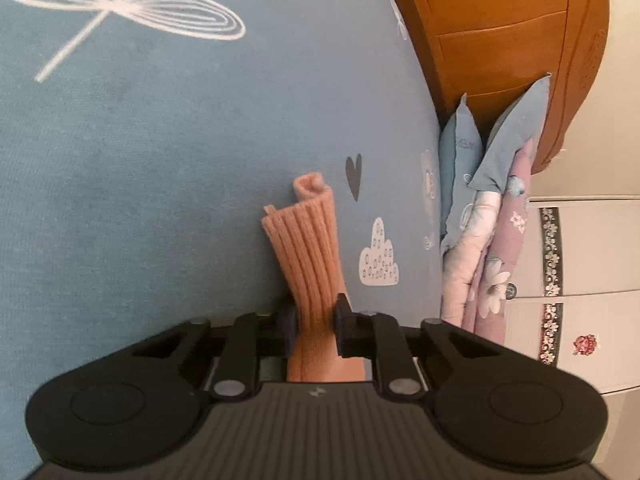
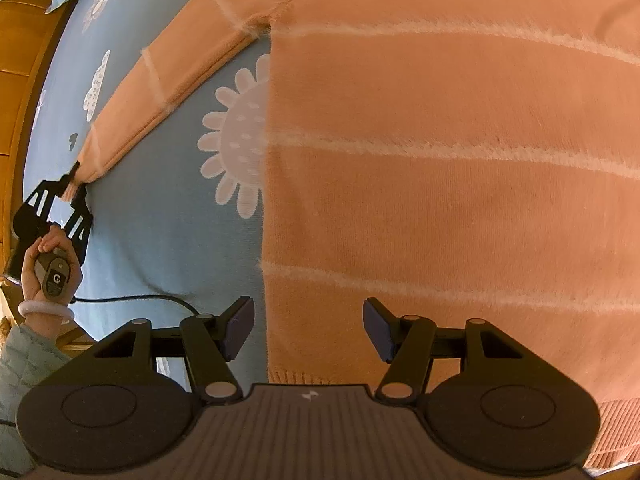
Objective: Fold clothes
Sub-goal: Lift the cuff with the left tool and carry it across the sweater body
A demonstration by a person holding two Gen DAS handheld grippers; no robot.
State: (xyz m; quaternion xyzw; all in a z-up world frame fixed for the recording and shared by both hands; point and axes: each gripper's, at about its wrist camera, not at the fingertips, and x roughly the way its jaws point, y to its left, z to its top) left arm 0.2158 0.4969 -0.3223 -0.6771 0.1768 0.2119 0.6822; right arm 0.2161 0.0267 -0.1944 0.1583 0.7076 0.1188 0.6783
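The sweater (image 2: 440,160) lies flat on the bed (image 2: 160,240), its sleeve stretched toward the bed's headboard edge. The left gripper (image 1: 316,320) pinches the ribbed cuff (image 1: 306,248); the right gripper (image 2: 308,328) hovers wide open, empty, over the hem. A thin pinch may slip during folding, dropping the sleeve.
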